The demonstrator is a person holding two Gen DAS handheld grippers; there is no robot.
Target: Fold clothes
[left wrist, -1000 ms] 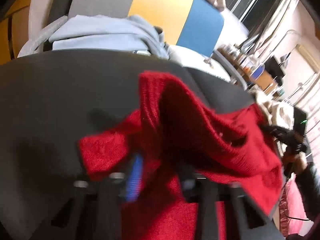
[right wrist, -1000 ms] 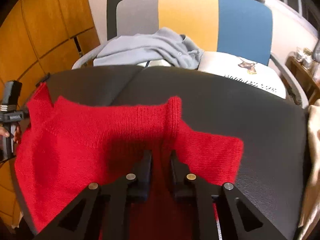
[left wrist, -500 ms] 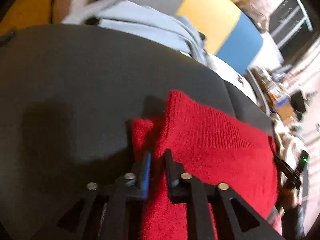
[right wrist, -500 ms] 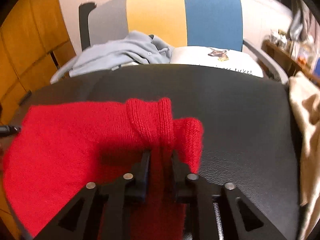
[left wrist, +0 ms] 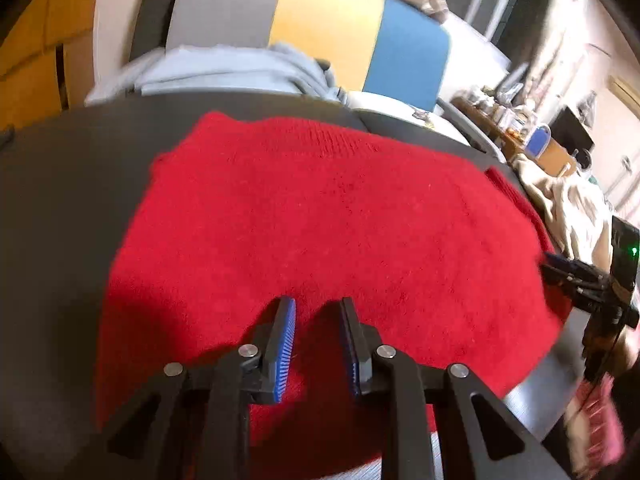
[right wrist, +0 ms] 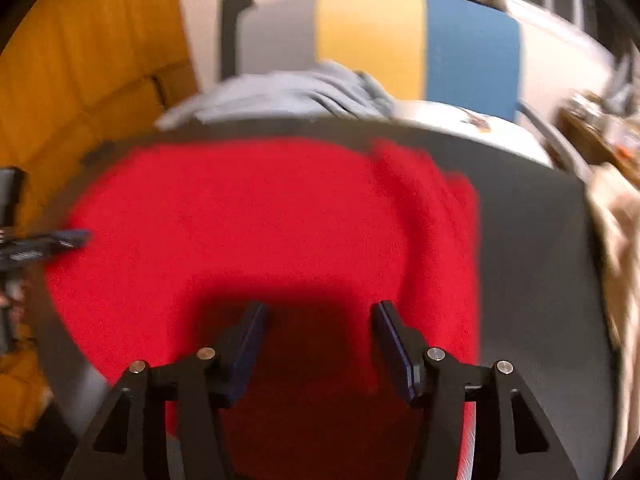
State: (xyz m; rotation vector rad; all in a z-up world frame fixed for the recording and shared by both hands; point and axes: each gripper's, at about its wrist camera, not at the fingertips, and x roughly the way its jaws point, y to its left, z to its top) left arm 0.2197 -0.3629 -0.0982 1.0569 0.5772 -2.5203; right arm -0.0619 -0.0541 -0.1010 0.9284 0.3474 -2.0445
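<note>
From the left wrist view, a red knitted sweater (left wrist: 320,232) lay spread flat on a dark table (left wrist: 68,200). The left gripper (left wrist: 317,312) hovered over its near edge, jaws apart, holding nothing. A pale blue garment (left wrist: 224,70) sat beyond the table.

From the right wrist view, blurred, the right gripper (right wrist: 319,316) was wide open above the sweater (right wrist: 260,216), also empty.

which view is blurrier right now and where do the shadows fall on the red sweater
The right wrist view is blurrier: motion blur smears the red sweater and the chair behind, and a dark shadow sits between the open right gripper. The left wrist view is sharper, knit texture visible, with softer shadow around the left gripper; both bend edges, fisheye.
</note>
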